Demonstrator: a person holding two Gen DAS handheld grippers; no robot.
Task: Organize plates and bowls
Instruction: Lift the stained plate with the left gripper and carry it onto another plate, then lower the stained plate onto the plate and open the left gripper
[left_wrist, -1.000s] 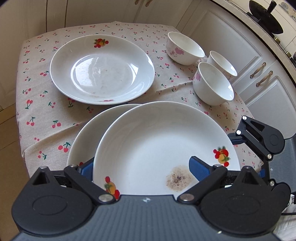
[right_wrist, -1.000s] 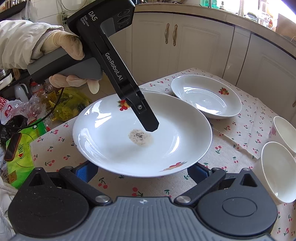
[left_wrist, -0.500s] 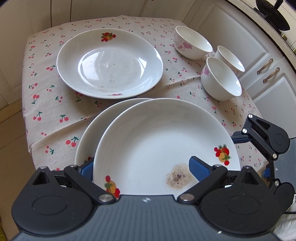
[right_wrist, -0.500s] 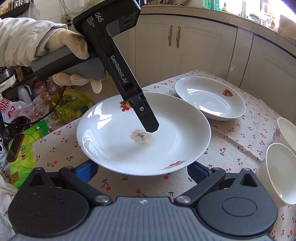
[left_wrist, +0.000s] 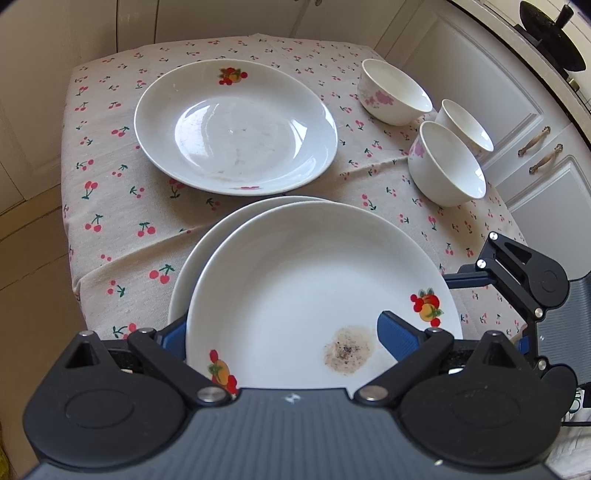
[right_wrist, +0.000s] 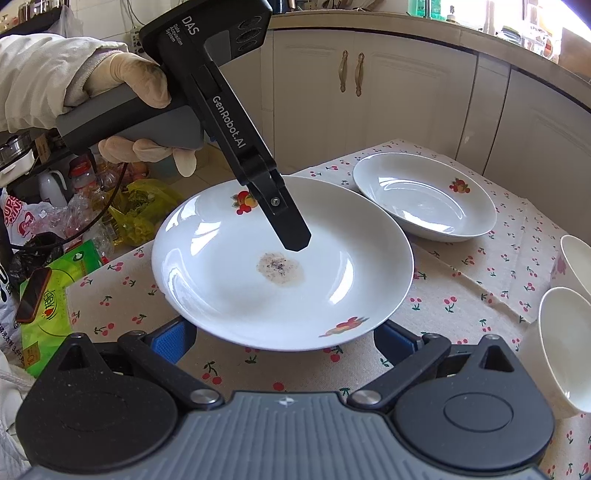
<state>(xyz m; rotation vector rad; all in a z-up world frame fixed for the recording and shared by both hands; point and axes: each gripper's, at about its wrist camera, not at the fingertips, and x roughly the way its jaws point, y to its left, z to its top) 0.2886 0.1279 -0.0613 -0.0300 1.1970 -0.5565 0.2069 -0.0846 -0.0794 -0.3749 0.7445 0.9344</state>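
One white plate – fruit prints, brown speckled stain.

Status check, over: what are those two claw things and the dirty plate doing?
Left gripper clamped on stained plate, second plate just beneath. Right gripper open, empty. Nothing blocking.

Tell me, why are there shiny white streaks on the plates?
Right wrist view: window light glares off the glossy white stained plate and the far white plate. Left wrist view: softer sheen on that far plate; the fisheye bends the cupboard doors.
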